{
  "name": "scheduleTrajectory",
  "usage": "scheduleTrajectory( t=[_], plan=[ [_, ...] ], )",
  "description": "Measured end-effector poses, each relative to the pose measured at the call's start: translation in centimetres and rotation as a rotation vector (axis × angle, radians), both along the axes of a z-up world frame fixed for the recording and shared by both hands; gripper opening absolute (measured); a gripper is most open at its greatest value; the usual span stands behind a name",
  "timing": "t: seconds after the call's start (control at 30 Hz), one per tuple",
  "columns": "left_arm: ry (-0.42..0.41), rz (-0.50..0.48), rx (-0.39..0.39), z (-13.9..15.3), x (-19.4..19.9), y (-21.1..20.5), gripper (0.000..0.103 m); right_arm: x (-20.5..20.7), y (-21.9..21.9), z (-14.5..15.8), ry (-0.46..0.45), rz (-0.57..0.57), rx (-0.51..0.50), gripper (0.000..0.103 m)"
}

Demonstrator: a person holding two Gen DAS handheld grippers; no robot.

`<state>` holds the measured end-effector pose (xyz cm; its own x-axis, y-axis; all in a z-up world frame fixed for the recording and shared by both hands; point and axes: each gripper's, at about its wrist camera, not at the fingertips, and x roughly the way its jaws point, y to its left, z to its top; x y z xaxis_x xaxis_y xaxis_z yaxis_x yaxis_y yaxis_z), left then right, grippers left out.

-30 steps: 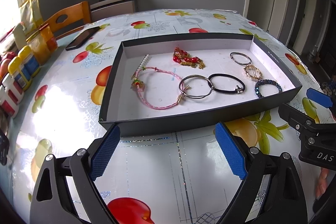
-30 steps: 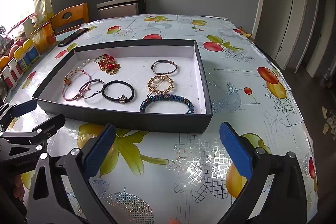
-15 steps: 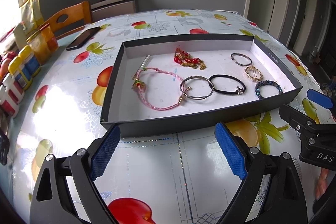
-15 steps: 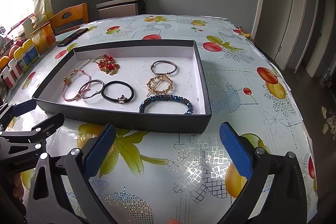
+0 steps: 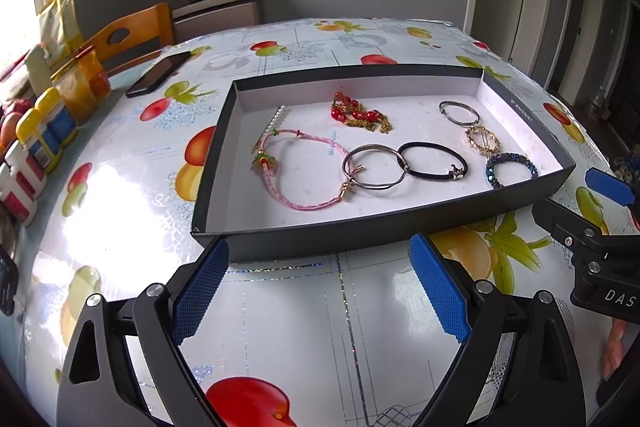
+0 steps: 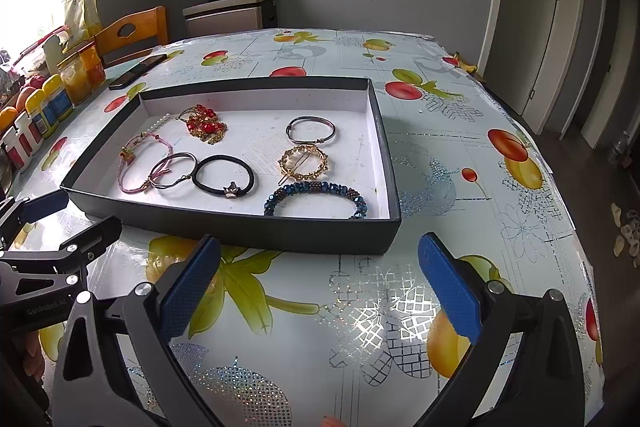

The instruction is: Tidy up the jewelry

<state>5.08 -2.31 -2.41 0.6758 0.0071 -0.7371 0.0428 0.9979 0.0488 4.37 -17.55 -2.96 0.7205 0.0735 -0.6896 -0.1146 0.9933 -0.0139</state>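
Note:
A shallow dark tray (image 5: 332, 239) (image 6: 248, 231) with a white floor lies on the fruit-print tablecloth. In it lie a pink cord bracelet (image 5: 296, 167) (image 6: 140, 163), a red bead and gold chain piece (image 5: 358, 115) (image 6: 204, 125), a silver ring bracelet (image 5: 372, 167) (image 6: 174, 171), a black hair tie (image 5: 434, 165) (image 6: 224, 175), a silver bangle (image 5: 458, 113) (image 6: 310, 129), a gold ring clip (image 5: 482, 141) (image 6: 303, 163) and a blue bead bracelet (image 5: 510, 167) (image 6: 316, 197). My left gripper (image 5: 318, 287) and right gripper (image 6: 318, 283) are open and empty, just in front of the tray's near wall.
A black phone (image 5: 158, 73) lies at the back left. Jars and bottles (image 5: 44, 131) line the left edge. A wooden chair (image 5: 128, 35) stands behind. The table's right edge (image 6: 560, 187) drops to the floor.

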Motion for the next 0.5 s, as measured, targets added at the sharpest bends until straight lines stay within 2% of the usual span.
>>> scheduleTrajectory(
  t=[0.5],
  plan=[
    [0.004, -0.004, 0.005, -0.10, 0.01, 0.04, 0.093, 0.04, -0.10, 0.08, 0.000, -0.001, 0.000, 0.098]
  ],
)
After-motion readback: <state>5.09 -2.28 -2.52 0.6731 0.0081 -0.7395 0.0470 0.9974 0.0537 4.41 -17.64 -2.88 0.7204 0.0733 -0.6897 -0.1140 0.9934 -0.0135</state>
